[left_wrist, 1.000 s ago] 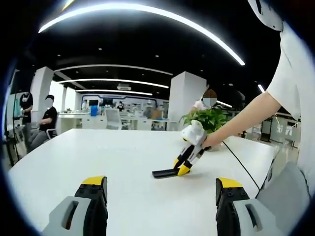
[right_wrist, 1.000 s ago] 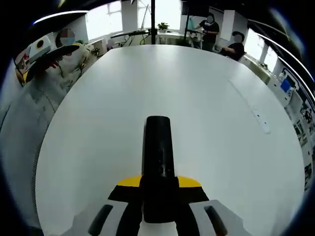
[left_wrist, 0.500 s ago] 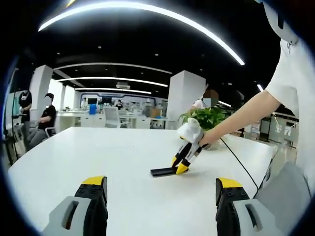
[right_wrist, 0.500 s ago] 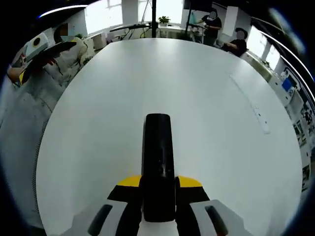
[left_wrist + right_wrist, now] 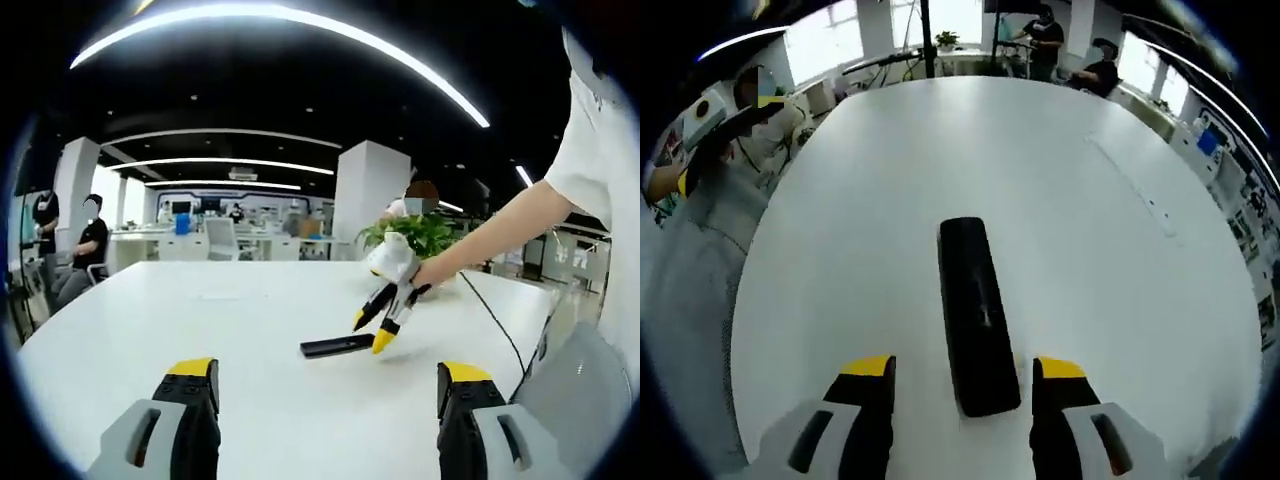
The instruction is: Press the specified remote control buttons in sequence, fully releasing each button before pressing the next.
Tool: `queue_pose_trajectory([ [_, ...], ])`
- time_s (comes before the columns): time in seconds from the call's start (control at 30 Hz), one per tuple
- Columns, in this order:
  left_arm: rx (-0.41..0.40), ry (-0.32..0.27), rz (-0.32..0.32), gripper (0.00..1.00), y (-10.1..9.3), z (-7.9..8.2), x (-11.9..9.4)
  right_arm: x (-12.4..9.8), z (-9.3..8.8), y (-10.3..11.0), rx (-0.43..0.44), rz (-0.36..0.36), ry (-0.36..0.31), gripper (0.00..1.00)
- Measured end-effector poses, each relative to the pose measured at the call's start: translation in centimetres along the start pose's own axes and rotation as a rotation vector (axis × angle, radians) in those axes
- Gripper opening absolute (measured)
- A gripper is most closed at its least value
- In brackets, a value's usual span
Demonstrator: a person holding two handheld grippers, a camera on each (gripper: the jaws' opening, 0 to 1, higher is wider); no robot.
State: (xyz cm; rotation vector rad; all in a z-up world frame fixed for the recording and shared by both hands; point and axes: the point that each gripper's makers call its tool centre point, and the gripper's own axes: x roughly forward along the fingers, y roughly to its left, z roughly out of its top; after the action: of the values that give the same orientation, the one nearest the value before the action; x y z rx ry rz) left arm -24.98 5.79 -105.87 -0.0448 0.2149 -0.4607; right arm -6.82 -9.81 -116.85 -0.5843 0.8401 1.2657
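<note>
The black remote control (image 5: 978, 312) lies flat on the white table (image 5: 890, 180), lengthwise along the right gripper view, its near end between the two yellow-tipped jaws of the right gripper (image 5: 967, 372). Those jaws are spread wide, one on each side of the remote, with a clear gap of table showing between each tip and the remote's edges; they grip nothing.

In the left gripper view the same remote (image 5: 337, 346) appears as a thin dark slab in the middle of the tabletop (image 5: 150, 320), with the right gripper (image 5: 378, 334) poised just above its right-hand end, yellow tips pointing down and apart. Whether a tip touches the remote there is too small to tell. The person's hand (image 5: 425, 281) holds that gripper, the bare forearm (image 5: 505, 230) stretching down from a white sleeve at the upper right.

Bare table runs all around the remote: wide in front, to both sides, and far beyond to the curved far edge. A thin black cable (image 5: 490, 325) trails across the table toward the right edge, well apart from the remote.

The left gripper (image 5: 328, 390) sits low over the near part of the table, its jaws parted wide and holding nothing, well apart from the remote.

A potted green plant (image 5: 420, 238) stands behind the hand. Seated people (image 5: 85, 250) are at the far left.
</note>
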Motion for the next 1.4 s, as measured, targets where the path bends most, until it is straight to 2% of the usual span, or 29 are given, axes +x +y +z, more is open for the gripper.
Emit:
queue_pose_trajectory([
  [0.07,-0.021,0.028,-0.017,0.89,-0.3,-0.3,0.1,-1.7,0.7,0.4,0.078,-0.014,-0.084,0.7],
  [0.1,-0.017,0.039,-0.019,0.89,-0.3,-0.5,0.1,-3.2,0.7,0.8,0.083,-0.035,-0.11,0.72],
  [0.17,-0.002,0.042,-0.02,0.88,-0.4,-0.4,0.0,-6.1,0.5,0.9,0.074,-0.122,-0.153,0.72],
  [0.23,-0.004,0.038,-0.026,0.88,-0.3,-0.3,0.0,-8.4,0.6,1.3,0.112,-0.183,-0.231,0.72],
  [0.27,-0.003,0.033,-0.025,0.88,-0.3,-0.2,-0.1,-10.2,0.7,1.5,0.169,-0.232,-0.31,0.72],
  [0.33,-0.001,0.01,-0.019,0.88,-0.2,0.2,-0.2,-12.3,0.3,2.4,0.229,-0.277,-0.393,0.68],
  [0.37,0.0,-0.001,-0.015,0.88,-0.1,0.4,-0.2,-13.6,0.1,3.1,0.281,-0.314,-0.462,0.66],
  [0.43,0.001,-0.024,-0.007,0.88,0.1,0.9,-0.3,-15.3,-0.3,4.8,0.356,-0.343,-0.569,0.68],
  [0.5,-0.01,-0.033,-0.003,0.89,0.2,0.9,-0.3,-16.6,-0.9,6.3,0.413,-0.395,-0.646,0.7],
  [0.57,-0.015,-0.033,0.0,0.89,0.2,0.9,-0.3,-17.5,-1.5,7.5,0.464,-0.433,-0.693,0.7],
  [0.63,-0.013,-0.032,0.001,0.89,0.2,0.9,-0.3,-19.0,-2.1,9.4,0.538,-0.48,-0.795,0.73],
  [0.67,-0.012,-0.032,0.001,0.89,0.2,0.8,-0.2,-19.4,-2.3,9.9,0.559,-0.493,-0.822,0.75],
  [0.73,-0.014,-0.032,0.0,0.89,0.2,0.8,-0.2,-19.9,-2.9,10.8,0.57,-0.527,-0.838,0.77],
  [0.87,-0.014,-0.036,-0.002,0.89,0.1,0.8,-0.3,-21.8,-3.9,12.7,0.588,-0.643,-0.89,0.8],
  [1.03,-0.019,-0.044,0.002,0.89,-0.1,1.0,-0.3,-22.5,-4.0,13.9,0.544,-0.725,-0.911,0.88],
  [1.13,-0.038,-0.056,-0.001,0.91,-0.2,1.1,-0.3,-22.5,-3.8,14.3,0.52,-0.755,-0.928,0.89],
  [1.27,-0.051,-0.075,0.007,0.92,0.0,1.4,-0.4,-22.9,-3.0,14.5,0.499,-0.768,-1.006,0.94],
  [1.4,-0.056,-0.073,0.009,0.92,0.0,1.4,-0.4,-23.0,-3.3,14.2,0.507,-0.779,-1.008,0.92],
])
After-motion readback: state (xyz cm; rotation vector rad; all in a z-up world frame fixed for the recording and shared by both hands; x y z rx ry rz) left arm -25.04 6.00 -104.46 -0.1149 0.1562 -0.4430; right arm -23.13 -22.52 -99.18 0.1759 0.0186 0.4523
